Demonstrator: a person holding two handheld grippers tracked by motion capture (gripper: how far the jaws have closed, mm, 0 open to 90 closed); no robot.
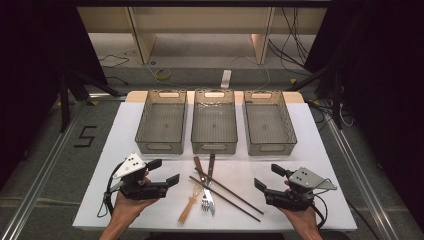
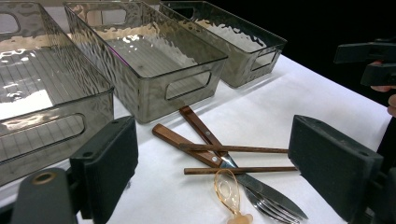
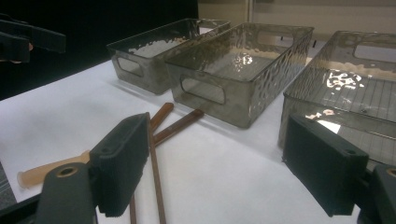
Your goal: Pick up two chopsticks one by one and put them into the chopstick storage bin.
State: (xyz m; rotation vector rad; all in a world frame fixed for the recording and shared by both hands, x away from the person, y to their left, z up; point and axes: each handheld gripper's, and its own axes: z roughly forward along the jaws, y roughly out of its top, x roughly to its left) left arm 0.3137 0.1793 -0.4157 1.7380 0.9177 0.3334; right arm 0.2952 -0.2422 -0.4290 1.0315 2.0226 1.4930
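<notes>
Cutlery (image 1: 207, 187) between left hand-held gripper (image 1: 167, 171), right hand-held gripper (image 1: 267, 177), both open

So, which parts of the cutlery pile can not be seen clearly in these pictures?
- Fork tines: left gripper view, cut off by the bottom edge.
- Plastic spoon: right gripper view, bowl hidden behind the right tool's left jaw.
- Chopsticks: high view, too thin to tell whether they touch the knife.
</notes>
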